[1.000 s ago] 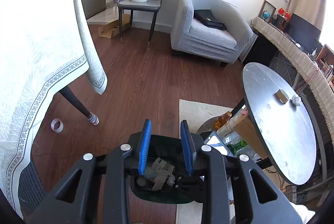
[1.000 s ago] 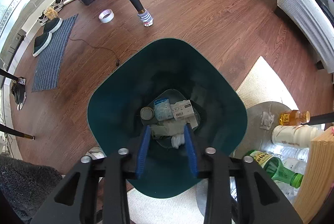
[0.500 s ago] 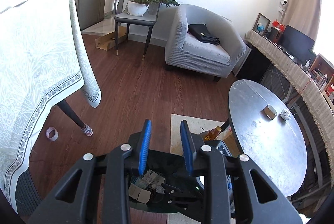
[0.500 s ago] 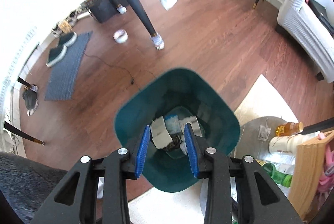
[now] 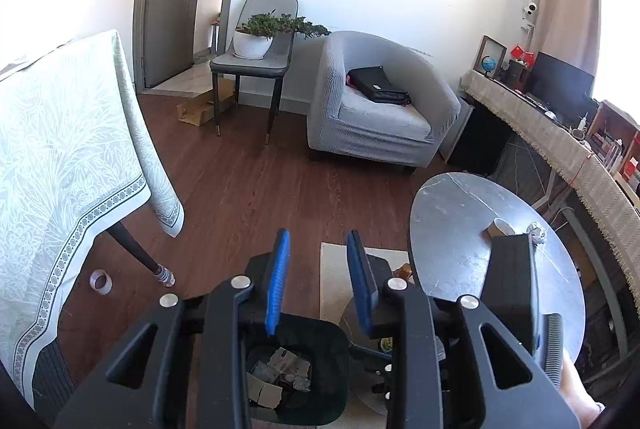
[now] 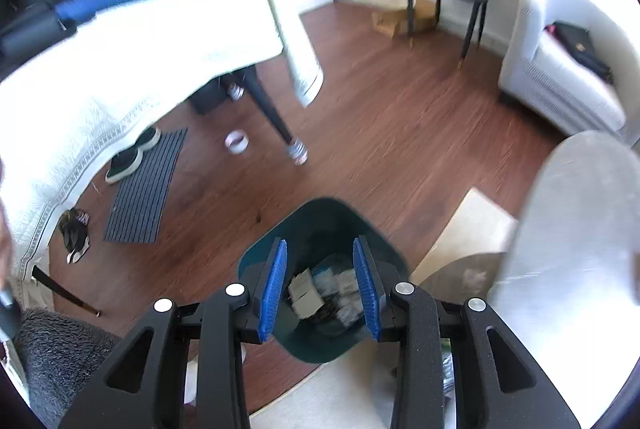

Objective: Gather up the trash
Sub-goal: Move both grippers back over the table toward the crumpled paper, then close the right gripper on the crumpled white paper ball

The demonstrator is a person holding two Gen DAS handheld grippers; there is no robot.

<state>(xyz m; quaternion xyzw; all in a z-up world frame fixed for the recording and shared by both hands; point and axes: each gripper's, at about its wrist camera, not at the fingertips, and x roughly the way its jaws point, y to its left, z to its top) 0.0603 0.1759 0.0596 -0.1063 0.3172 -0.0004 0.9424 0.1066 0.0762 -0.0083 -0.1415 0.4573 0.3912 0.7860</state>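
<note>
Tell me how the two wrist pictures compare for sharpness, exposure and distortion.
Left wrist view: sharp and evenly lit; fisheye bends the door frame and round table.
Right wrist view: motion-blurred, worst at the edges; the tablecloth is blown out to white and the armchair washed out, while the trash bin between the hand-held gripper's fingers stays readable.

Teal bin [image 6: 320, 221]; grey armchair [image 5: 376, 117]; red-brown floor [image 5: 256, 185].

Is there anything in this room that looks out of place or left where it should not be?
Yes. A roll of tape lies on the wooden floor beside the table leg, and a flattened cardboard box sits under the grey chair. A crumpled paper ball remains on the round table, not in the green bin.
</note>
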